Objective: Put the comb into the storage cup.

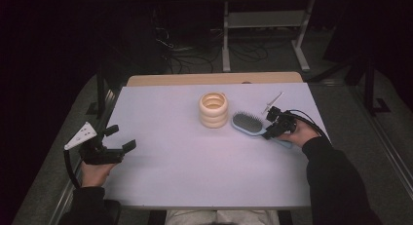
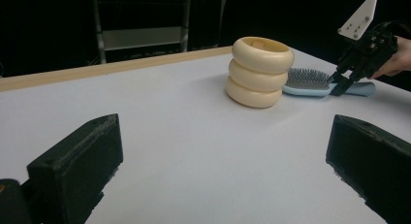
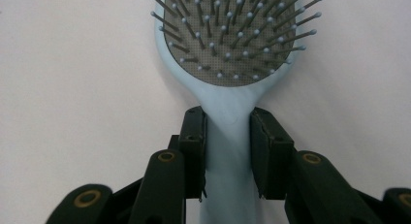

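High view first: the cream ringed holder (image 1: pixel 213 109), a cup built like three stacked rings, stands upright on the white table (image 1: pixel 185 161), toward the far middle. Its mouth is open to the camera, and I can make out nothing inside beyond its pale inner wall. Just beside the holder, on its right and not quite touching, lies the light blue hairbrush (image 1: pixel 251 124), bristles up, head nearest the holder and handle running away from it. The right gripper (image 1: pixel 271 131) sits over that handle, on the far side of the brush from the holder. The left gripper (image 1: pixel 122 146) is well apart from the holder, out to its left and nearer the person, at the table's left edge, jaws spread.

Left gripper view now: the two black jaws stand wide apart with bare table between them, gripping nothing. Ahead is the holder (image 2: pixel 259 71), rim tilted slightly away so its inside is hidden from here. Behind and to its right, the hairbrush (image 2: pixel 310 82) lies flat, with the right gripper (image 2: pixel 338 83) down on the handle.

Right gripper view: the jaws are pressed against both sides of the hairbrush (image 3: pixel 228 35) at its neck, just below the bristle pad, handle running back between them. The brush rests flat on the table (image 3: pixel 72 88).
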Action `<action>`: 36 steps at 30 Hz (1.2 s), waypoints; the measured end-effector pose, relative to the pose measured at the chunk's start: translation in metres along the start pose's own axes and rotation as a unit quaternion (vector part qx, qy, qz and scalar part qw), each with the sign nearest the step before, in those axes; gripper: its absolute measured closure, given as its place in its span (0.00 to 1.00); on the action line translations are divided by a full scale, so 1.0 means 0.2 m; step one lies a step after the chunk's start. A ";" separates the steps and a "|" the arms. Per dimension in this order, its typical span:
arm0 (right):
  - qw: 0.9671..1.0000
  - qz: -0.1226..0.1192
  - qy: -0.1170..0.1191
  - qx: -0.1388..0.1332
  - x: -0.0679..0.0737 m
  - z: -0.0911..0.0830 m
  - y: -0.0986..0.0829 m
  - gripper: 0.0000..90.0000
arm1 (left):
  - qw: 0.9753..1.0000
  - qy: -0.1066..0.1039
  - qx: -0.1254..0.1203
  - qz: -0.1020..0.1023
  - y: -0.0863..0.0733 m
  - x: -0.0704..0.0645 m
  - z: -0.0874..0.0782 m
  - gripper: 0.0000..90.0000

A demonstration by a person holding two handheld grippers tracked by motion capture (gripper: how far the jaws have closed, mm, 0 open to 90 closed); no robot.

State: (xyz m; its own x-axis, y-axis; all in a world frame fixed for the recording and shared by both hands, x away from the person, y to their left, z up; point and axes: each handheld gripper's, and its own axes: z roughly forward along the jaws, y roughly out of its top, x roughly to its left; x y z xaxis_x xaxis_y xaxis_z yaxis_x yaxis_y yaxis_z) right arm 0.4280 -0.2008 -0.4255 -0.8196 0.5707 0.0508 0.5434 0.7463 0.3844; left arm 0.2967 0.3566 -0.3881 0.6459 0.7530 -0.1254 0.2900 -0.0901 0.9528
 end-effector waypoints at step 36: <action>0.996 -0.001 -0.016 -0.087 0.00 -0.27 0.03 0.76 | 1.000 0.001 -0.003 -0.003 0.00 0.00 0.00 0.00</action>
State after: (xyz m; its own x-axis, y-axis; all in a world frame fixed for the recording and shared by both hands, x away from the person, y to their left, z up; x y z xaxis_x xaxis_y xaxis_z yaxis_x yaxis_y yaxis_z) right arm 0.4212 -0.2137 -0.3737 -0.8127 0.5823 0.0209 0.5001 0.6786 0.5380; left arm 0.2963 0.3571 -0.3880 0.6427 0.7549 -0.1308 0.2893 -0.0810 0.9538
